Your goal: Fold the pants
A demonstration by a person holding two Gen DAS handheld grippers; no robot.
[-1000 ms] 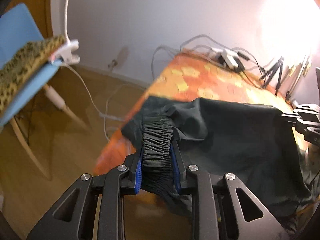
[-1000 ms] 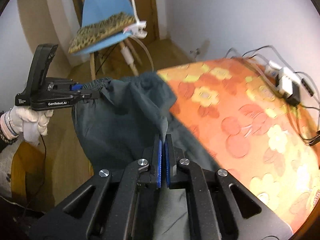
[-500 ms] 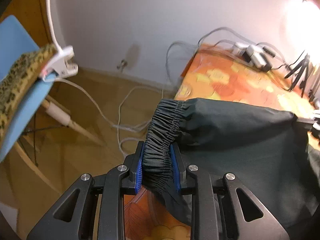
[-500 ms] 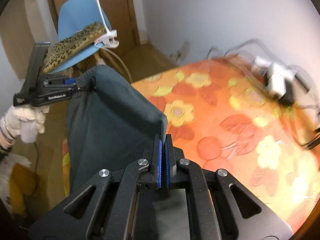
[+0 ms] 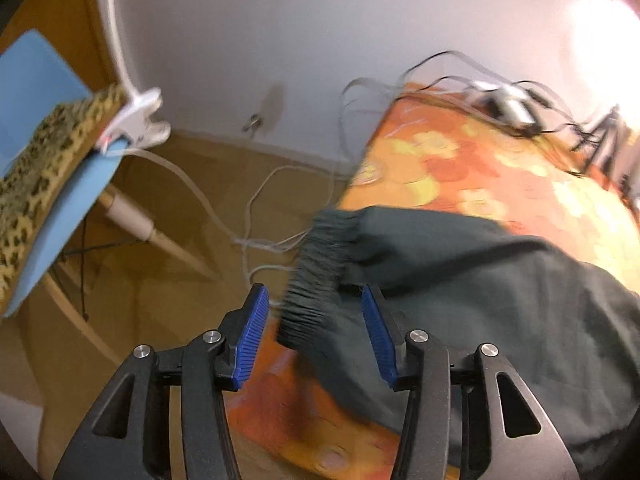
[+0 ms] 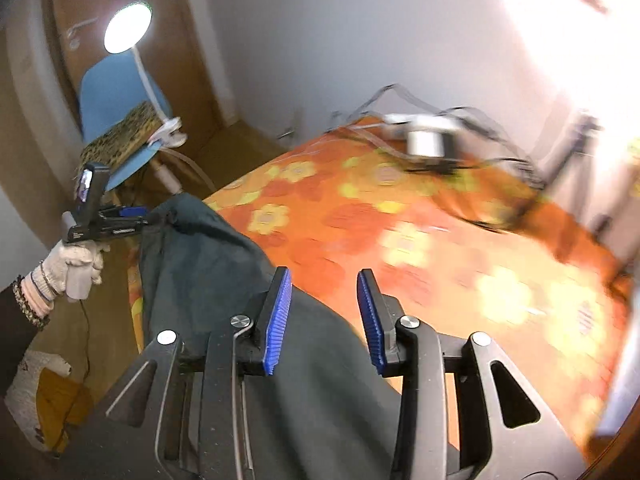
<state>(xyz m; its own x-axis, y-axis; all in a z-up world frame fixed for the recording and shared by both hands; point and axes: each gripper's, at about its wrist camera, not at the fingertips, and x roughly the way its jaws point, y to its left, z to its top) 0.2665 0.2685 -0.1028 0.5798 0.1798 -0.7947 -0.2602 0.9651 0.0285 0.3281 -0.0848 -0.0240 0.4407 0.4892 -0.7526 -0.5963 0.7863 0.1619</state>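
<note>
The dark green pants [image 5: 500, 288] lie over the near corner of the orange flowered table [image 5: 500, 176]. Their gathered elastic waistband [image 5: 316, 276] is blurred between the spread blue pads of my left gripper [image 5: 312, 328], which is open. In the right wrist view the pants [image 6: 208, 264] drape over the table edge and under my right gripper [image 6: 324, 312], which is open and holds nothing. The left gripper [image 6: 116, 220] also shows there in a gloved hand, at the waistband corner.
A blue chair [image 5: 44, 184] with a leopard-print cushion [image 5: 52, 152] and a clip-on lamp [image 6: 128, 28] stands left of the table. Cables and a power strip [image 6: 428, 140] lie at the table's far edge [image 6: 400, 172]. White cords [image 5: 256, 216] trail on the wooden floor.
Both grippers have opened and let go of the pants. The pants have dropped from held up and stretched onto the table corner.
</note>
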